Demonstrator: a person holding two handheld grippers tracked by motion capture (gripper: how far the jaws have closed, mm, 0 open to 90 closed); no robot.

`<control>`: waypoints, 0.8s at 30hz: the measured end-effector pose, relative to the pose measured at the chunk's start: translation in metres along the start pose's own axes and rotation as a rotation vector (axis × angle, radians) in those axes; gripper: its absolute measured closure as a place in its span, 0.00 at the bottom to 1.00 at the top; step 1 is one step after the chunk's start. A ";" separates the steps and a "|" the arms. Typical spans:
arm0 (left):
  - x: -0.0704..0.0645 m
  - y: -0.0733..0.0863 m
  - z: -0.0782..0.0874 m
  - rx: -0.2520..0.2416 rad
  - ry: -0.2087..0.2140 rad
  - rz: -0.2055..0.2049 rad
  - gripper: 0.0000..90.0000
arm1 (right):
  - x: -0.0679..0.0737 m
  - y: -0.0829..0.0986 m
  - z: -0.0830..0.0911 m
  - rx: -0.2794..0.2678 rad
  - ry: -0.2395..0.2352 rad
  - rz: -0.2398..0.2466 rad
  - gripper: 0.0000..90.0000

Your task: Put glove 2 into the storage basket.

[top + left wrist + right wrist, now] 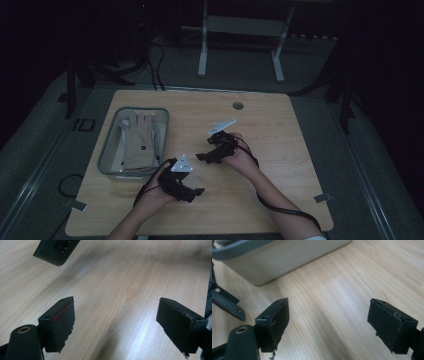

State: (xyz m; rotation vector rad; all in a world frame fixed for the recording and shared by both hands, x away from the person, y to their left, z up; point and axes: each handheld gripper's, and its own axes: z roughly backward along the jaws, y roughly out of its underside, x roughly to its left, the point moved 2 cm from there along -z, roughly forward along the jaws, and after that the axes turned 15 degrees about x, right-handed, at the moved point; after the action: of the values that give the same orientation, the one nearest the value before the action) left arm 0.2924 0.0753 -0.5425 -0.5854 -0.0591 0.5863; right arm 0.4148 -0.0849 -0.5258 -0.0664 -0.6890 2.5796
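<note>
A grey bin (pixel 111 141) sits at the table's left with beige gloves (pixel 140 141) lying inside it. Just right of its near corner my left gripper (pixel 192 192) hovers low over the wood, held in a hand. In its own view the left gripper (pixel 116 322) is open with bare tabletop between the jaws. My right gripper (pixel 206 156) is at mid-table, pointing left toward the bin. Its own view shows the right gripper (pixel 328 323) open and empty, with the bin's wall (pixel 282 257) ahead.
The wooden table (pixel 280 150) has a round cable hole (pixel 238 105) near its far edge. Black cables trail from both grippers off the near edge. A white desk frame (pixel 240 40) stands on the floor beyond. A tip of the other gripper (pixel 56 251) hangs in the left gripper view.
</note>
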 end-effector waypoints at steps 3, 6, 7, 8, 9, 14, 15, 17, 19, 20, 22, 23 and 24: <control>0.000 0.000 -0.008 -0.016 0.020 -0.002 0.18 | -0.003 0.009 -0.001 -0.017 -0.009 -0.019 0.20; 0.000 0.001 -0.014 -0.032 0.037 -0.006 0.17 | -0.004 0.020 -0.001 -0.038 -0.011 -0.013 0.19; 0.000 0.001 -0.016 -0.032 0.037 -0.011 0.17 | -0.004 0.024 -0.001 -0.045 -0.007 -0.007 0.19; -0.001 0.000 -0.018 -0.039 0.045 -0.015 0.17 | -0.005 0.027 -0.001 -0.053 -0.012 -0.009 0.18; 0.000 0.000 -0.019 -0.041 0.046 -0.017 0.17 | -0.006 0.031 0.000 -0.058 -0.007 -0.009 0.18; 0.001 0.000 -0.028 -0.068 0.080 -0.034 0.17 | -0.010 0.044 0.000 -0.061 -0.007 -0.010 0.18; 0.001 0.000 -0.030 -0.064 0.077 -0.036 0.17 | -0.010 0.047 0.000 -0.055 -0.001 -0.005 0.18; 0.001 0.000 -0.034 -0.057 0.072 -0.036 0.17 | -0.011 0.051 0.000 -0.046 0.010 -0.005 0.18; 0.000 -0.001 -0.036 -0.054 0.075 -0.037 0.17 | -0.013 0.056 0.001 -0.050 0.009 -0.003 0.17; 0.000 0.000 -0.038 -0.051 0.076 -0.036 0.17 | -0.014 0.059 0.002 -0.051 0.016 0.003 0.17; 0.000 0.000 -0.040 -0.053 0.079 -0.041 0.17 | -0.015 0.063 0.003 -0.058 0.022 0.009 0.17; -0.001 -0.001 -0.041 -0.053 0.084 -0.043 0.17 | -0.015 0.065 0.003 -0.062 0.030 0.014 0.16; -0.001 -0.001 -0.042 -0.053 0.084 -0.047 0.17 | -0.016 0.069 0.003 -0.072 0.048 0.023 0.16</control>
State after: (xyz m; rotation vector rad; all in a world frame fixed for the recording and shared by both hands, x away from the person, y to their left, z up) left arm 0.3006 0.0531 -0.5771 -0.6573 -0.0094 0.5152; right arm 0.3992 -0.1461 -0.5573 -0.1593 -0.7672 2.5662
